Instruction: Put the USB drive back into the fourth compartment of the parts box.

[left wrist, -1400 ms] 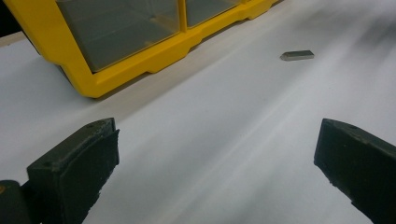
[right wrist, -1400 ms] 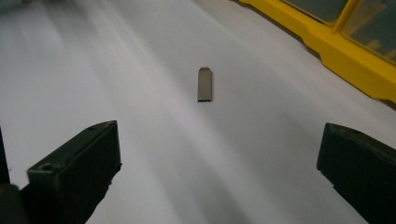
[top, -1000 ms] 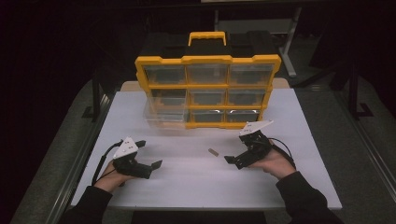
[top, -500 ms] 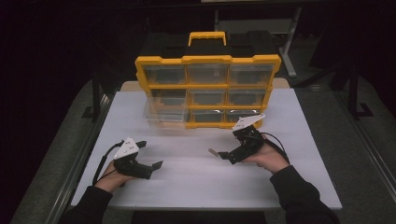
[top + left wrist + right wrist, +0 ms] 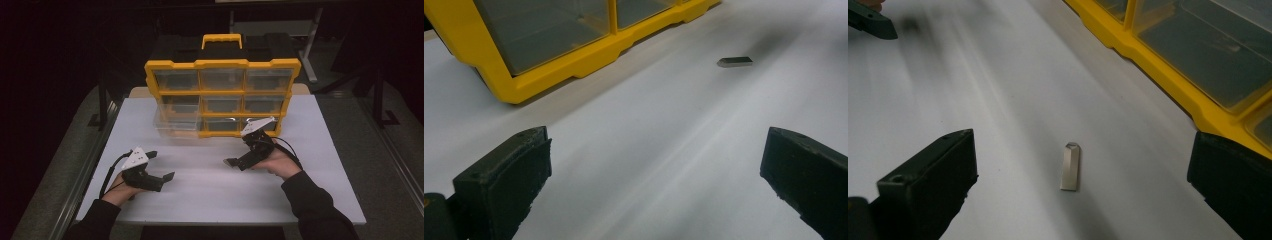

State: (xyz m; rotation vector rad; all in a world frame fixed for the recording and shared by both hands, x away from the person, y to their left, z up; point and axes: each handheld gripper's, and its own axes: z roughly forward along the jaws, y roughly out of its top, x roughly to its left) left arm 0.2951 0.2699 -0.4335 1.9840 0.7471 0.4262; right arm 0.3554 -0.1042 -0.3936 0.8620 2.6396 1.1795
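Yellow drawer organiser [image 5: 222, 97] standing upright on white table [image 5: 320, 165], ahead of both tools, with one clear drawer [image 5: 172, 122] at lower left pulled partly out. Right gripper [image 5: 231, 162] held low over table with jaws spread wide and gripping nothing; left gripper [image 5: 170, 176] likewise wide open and empty, well apart to the other's left. Small flat metal piece [image 5: 1071, 166] lying on table ahead of and between the right jaws, untouched, near the organiser's yellow base.
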